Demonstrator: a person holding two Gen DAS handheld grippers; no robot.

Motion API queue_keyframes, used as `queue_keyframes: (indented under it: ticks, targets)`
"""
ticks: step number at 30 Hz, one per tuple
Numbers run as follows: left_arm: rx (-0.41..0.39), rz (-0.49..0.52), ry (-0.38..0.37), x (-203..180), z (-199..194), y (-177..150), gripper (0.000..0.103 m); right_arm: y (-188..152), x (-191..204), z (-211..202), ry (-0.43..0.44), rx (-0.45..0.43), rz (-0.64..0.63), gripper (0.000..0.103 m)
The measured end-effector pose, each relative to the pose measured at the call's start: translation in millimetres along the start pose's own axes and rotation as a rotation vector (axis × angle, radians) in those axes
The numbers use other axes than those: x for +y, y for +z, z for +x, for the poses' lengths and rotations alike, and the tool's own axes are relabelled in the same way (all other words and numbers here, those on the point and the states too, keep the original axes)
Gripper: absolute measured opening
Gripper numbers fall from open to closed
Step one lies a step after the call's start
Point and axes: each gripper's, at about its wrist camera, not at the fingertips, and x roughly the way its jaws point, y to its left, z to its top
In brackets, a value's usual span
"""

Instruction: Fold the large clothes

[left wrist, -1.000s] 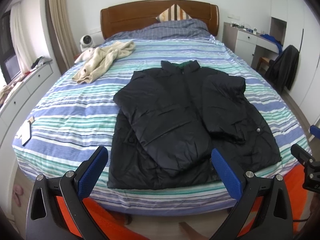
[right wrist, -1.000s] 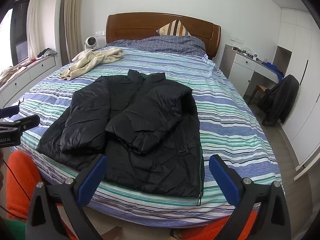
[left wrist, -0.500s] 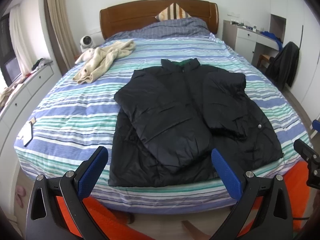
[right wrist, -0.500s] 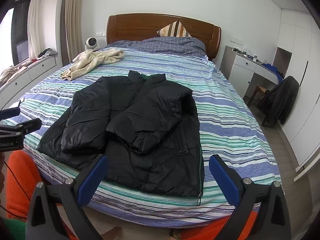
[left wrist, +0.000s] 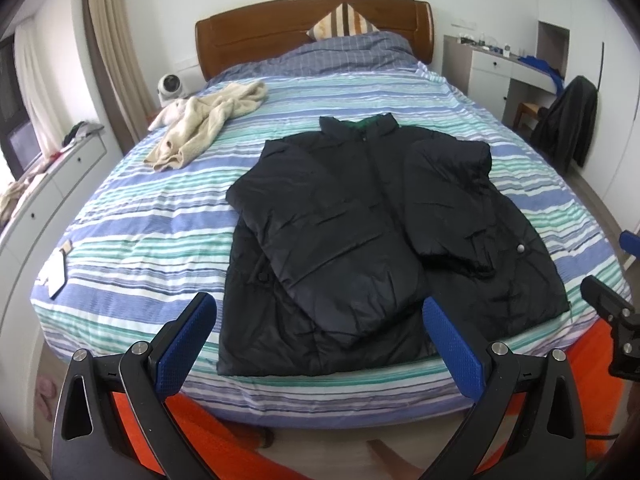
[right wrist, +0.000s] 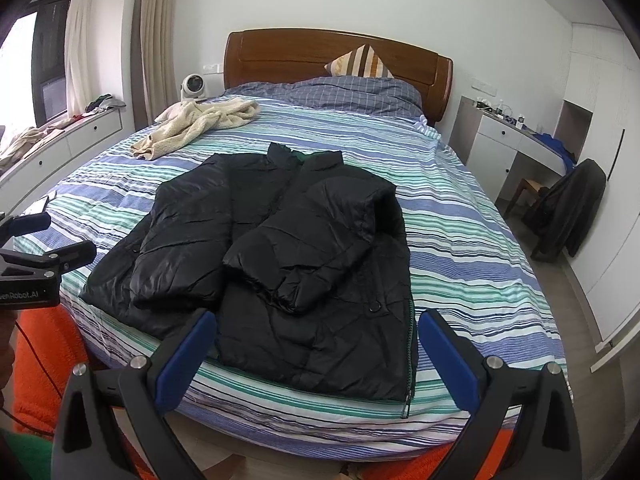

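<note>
Jacket (left wrist: 372, 224) lies flat on the bed (left wrist: 152, 216), sleeves folded in. It looks puffy, soft, probably slippery. Left gripper (left wrist: 318, 316) and right gripper (right wrist: 316, 338) hang wide apart, empty. Grab the bottom hem.

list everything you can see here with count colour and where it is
black puffer jacket: one, black with green collar lining, flat near the foot of the bed, both sleeves folded across the front
cream fleece garment: one, cream, crumpled on the bed's far left part
striped bed cover: one, blue, green and white, over the bed
wooden headboard: one, brown, far end of the bed
striped cushion: one, brown and cream, against the headboard
small round fan: one, white, left of the headboard
dark coat: one, black, on a chair at right
white desk: one, far right
left gripper: one, black with blue pads, jaws open, empty
right gripper: one, same colours, jaws open, empty
</note>
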Motion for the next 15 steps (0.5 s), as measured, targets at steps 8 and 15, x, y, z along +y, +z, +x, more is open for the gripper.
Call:
queue_keyframes:
  ticks: [8, 15]
  targets:
    - [0.005, -0.021, 0.006, 5.9, -0.8, -3.3, 0.103, 6.8, 10.6, 0.2, 0.034, -0.009, -0.028, 0.103]
    - [0.016, -0.016, -0.001, 2.1, 2.2, -6.0, 0.103, 3.4, 10.7, 2.0, 0.041, 0.016, -0.019, 0.103]
